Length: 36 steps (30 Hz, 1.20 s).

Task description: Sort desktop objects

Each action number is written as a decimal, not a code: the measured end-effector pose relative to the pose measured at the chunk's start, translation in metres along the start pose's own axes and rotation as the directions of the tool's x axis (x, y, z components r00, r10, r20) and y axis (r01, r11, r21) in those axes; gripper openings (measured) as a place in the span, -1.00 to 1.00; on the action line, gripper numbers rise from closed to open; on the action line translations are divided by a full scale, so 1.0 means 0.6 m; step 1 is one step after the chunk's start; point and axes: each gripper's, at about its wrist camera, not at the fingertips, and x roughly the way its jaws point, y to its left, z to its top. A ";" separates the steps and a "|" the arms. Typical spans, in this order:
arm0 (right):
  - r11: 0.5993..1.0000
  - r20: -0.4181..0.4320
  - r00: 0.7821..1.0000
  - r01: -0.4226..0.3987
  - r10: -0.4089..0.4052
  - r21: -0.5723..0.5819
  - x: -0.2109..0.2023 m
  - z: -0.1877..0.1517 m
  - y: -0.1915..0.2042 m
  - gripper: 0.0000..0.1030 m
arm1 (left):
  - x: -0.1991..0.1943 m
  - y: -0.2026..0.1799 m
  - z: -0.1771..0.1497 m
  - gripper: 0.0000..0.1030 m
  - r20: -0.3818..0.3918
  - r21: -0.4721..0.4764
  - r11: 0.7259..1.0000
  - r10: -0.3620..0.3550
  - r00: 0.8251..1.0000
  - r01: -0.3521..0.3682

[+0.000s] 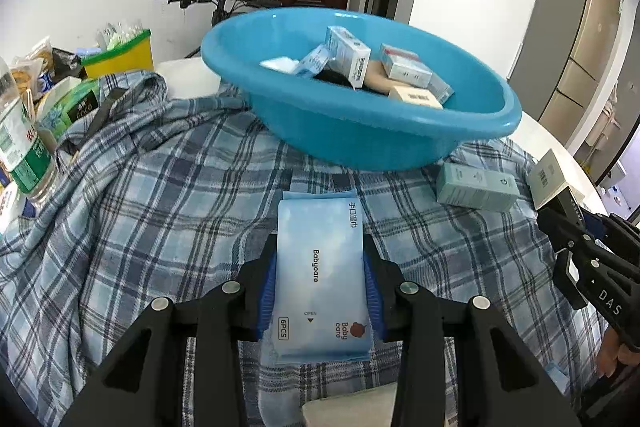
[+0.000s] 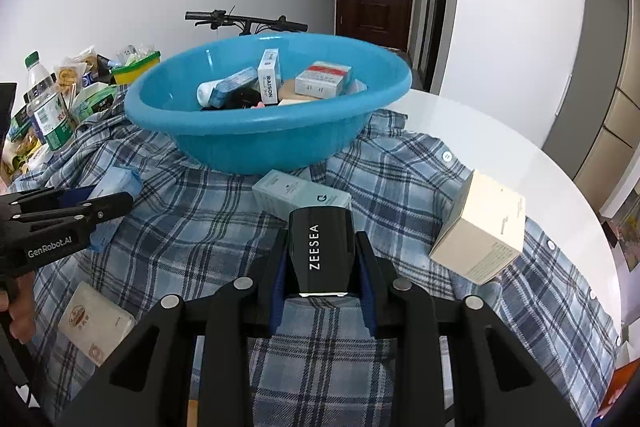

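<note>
I am gripping the Babycare wipes pack point(image 1: 320, 267) in my left gripper point(image 1: 320, 279) and clenching the black ZEESEA box point(image 2: 320, 251) in my right gripper point(image 2: 322, 267), both just in front of the blue basin point(image 1: 360, 131). Nearer the basin, a pale green carton point(image 2: 300, 197) is lying at its foot; a cream box point(image 2: 480, 231) is sitting off to its right, still unsorted on the plaid shirt point(image 2: 400, 163). Inside the basin, several boxes are already piling up.

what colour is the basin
Blue basin, clearest in the right wrist view.
</note>
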 end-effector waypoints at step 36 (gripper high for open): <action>1.000 -0.027 0.999 -0.021 0.022 0.012 0.008 -0.004 -0.007 -0.44 | 0.036 0.031 -0.027 0.25 -0.122 -0.069 0.995 -0.080 0.989 0.072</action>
